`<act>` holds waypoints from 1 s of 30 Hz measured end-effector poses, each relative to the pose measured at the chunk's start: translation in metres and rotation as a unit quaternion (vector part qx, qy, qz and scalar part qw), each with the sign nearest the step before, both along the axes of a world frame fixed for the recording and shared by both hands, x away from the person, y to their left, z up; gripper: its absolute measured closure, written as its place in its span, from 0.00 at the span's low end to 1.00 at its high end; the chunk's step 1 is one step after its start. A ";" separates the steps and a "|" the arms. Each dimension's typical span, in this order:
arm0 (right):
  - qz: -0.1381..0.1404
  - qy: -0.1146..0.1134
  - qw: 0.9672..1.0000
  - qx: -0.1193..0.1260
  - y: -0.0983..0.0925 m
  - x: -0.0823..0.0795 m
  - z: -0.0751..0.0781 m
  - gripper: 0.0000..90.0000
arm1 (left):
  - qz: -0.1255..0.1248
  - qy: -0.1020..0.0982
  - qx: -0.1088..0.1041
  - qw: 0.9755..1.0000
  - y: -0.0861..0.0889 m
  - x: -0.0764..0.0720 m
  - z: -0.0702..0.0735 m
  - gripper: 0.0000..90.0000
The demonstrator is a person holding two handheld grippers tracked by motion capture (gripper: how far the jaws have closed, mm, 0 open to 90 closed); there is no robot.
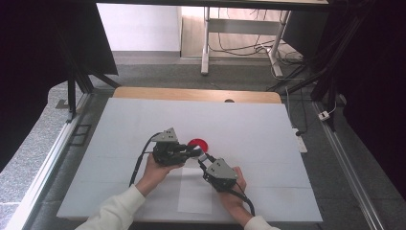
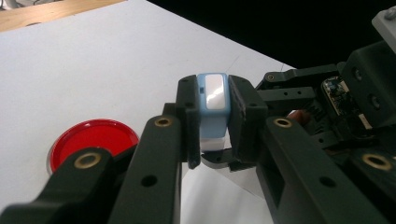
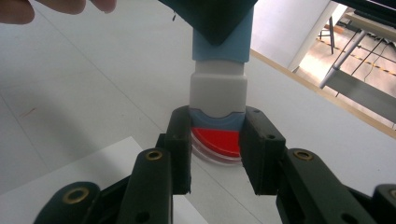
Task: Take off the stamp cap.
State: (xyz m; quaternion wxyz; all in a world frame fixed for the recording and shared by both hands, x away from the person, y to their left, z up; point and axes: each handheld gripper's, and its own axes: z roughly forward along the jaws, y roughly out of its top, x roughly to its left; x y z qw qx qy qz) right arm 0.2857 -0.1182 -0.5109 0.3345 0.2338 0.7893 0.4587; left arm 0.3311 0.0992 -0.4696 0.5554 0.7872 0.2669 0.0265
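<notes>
A small blue and white block (image 1: 204,156) is held just above the white table cover between both grippers. In the left gripper view its light blue body with a shiny white face (image 2: 214,88) is clamped by my left gripper (image 2: 212,116). My right gripper (image 3: 217,126) is shut on the blue end below the white middle section (image 3: 218,88). The left gripper's dark jaws (image 3: 215,18) cover the far blue end. A round red disc in a clear rim (image 1: 198,143) lies flat on the table just beyond the block, also red disc (image 2: 93,137) and red disc (image 3: 217,142).
A white cover (image 1: 143,124) spans the wooden table. A white sheet of paper (image 1: 195,191) lies near the front edge between the person's forearms. Dark stands and curtains flank both sides, and desk legs with cables stand behind the table.
</notes>
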 end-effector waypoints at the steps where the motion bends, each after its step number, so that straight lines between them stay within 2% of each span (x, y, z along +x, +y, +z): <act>1: 0.001 -0.001 1.000 0.000 0.000 0.000 0.000 0.73 | 0.000 0.000 0.000 1.000 0.000 0.000 0.000 0.84; 12: 0.002 0.005 1.000 -0.014 0.000 0.002 0.001 0.73 | 0.000 0.003 0.004 1.000 0.000 0.001 -0.001 0.84; 22: 0.008 -0.014 0.999 -0.038 0.000 0.002 0.003 0.73 | 0.001 0.001 0.003 1.000 0.001 0.000 0.000 0.84; 26: 0.002 -0.002 1.000 -0.022 0.000 0.002 0.002 0.73 | 0.002 0.001 0.000 1.000 0.000 0.000 0.000 0.84; 28: -0.001 0.010 1.000 0.000 -0.001 0.001 0.002 0.73 | 0.002 0.001 -0.003 1.000 0.000 0.000 0.001 0.84; 30: -0.005 0.011 1.000 0.008 -0.001 0.000 0.003 0.73 | 0.003 0.000 -0.007 1.000 0.001 -0.001 0.001 0.84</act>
